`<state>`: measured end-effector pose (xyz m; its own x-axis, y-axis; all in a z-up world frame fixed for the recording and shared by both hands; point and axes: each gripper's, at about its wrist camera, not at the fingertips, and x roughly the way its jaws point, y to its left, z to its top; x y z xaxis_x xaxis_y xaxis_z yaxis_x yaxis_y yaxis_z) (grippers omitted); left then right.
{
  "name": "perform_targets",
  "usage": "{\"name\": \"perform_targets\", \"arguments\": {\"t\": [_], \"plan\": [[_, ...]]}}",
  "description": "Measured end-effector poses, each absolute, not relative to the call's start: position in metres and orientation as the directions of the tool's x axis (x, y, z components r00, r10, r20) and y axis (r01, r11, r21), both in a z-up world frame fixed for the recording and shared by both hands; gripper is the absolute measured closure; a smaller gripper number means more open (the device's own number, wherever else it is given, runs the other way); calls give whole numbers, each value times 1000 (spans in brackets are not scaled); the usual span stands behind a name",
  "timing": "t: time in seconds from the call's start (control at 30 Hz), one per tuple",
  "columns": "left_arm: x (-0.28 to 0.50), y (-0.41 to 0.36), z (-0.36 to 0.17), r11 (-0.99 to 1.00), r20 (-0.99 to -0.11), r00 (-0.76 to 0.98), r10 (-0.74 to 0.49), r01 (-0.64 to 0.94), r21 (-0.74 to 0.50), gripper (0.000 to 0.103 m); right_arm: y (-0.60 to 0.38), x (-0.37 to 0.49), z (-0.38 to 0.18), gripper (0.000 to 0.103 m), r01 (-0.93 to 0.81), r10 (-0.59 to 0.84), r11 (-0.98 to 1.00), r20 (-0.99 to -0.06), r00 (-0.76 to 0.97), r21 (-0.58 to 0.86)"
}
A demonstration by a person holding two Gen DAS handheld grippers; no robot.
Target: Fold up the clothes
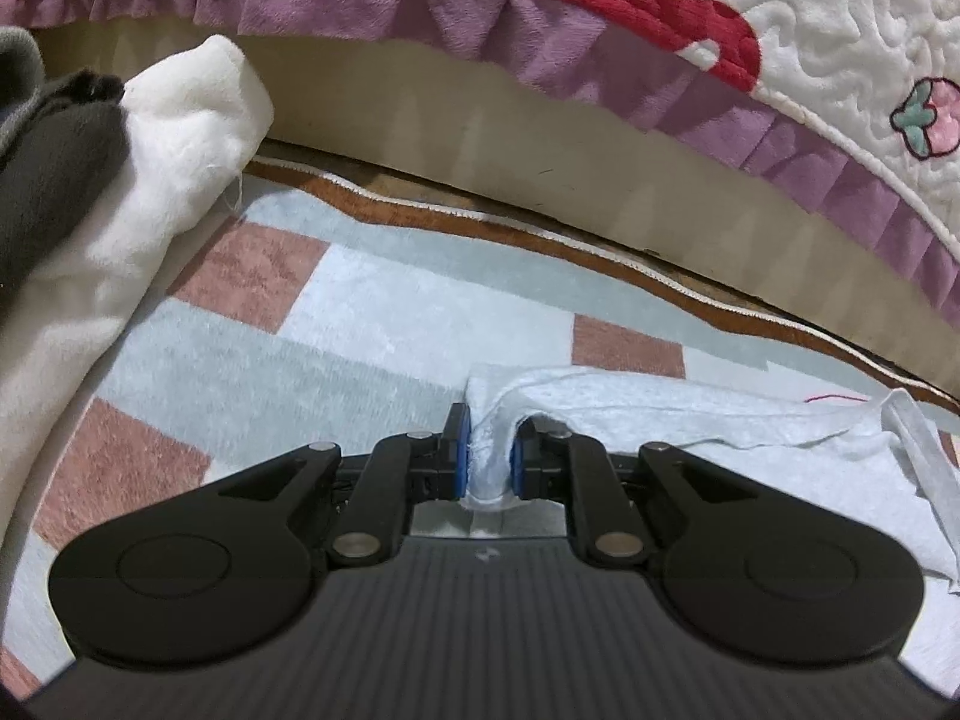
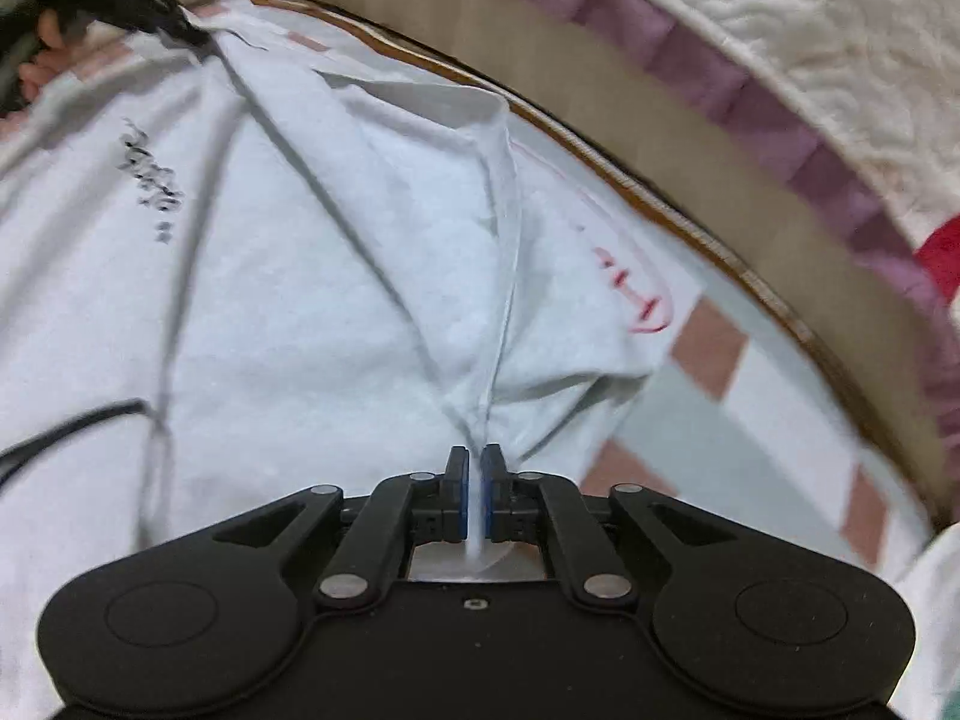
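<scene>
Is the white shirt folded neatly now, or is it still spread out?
Not neatly folded. The white shirt lies spread with loose creases on the checked rug, its fabric pinched in the right gripper.

Checked rug (image 1: 312, 324) beside a bed (image 1: 480, 114), purple-frilled quilt (image 1: 840, 30)

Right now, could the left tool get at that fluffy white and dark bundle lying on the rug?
Probably not yet: the left tool is shut on the white shirt. The bundle lies off to its left across bare rug.
</scene>
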<state>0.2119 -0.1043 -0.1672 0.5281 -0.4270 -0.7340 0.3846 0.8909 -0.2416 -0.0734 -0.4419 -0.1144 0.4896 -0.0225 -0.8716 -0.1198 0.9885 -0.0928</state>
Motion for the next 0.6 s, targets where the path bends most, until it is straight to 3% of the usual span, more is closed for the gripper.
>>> {"name": "perform_targets", "arguments": {"t": [0.1,0.13,0.2,0.27,0.37,0.43,0.47,0.5,0.6], "plan": [[214,-105,-169,891,-737,523,-427,382,-245,90,-455,-76,-108,91,-20,38,999,-855,517,32],[214,-106,-169,891,-738,522,-427,382,-245,90,-454,-74,-107,90,-11,23,1000,-852,523,20],[215,-105,-170,891,-738,521,-429,378,-252,90,-452,-71,-106,76,-5,-12,1000,-846,534,-18],[215,-106,-170,891,-740,517,-429,378,-253,90,-444,-74,-104,74,-3,-38,999,-841,540,-46],[215,-106,-171,891,-741,516,-430,377,-254,90,-448,-62,-115,63,-25,-24,999,-848,529,-44],[214,-107,-171,891,-743,515,-427,378,-250,90,-448,-53,-120,69,-10,-48,998,-857,514,-62],[213,-108,-171,892,-746,514,-423,382,-243,90,-452,-47,-119,95,31,-76,997,-858,509,-70],[212,-109,-171,892,-748,514,-420,387,-235,90,-456,-41,-118,100,72,-104,994,-858,502,-78],[213,-109,-168,889,-752,511,-416,401,-219,90,-492,-24,-77,100,250,-222,964,-792,568,-91]]}}
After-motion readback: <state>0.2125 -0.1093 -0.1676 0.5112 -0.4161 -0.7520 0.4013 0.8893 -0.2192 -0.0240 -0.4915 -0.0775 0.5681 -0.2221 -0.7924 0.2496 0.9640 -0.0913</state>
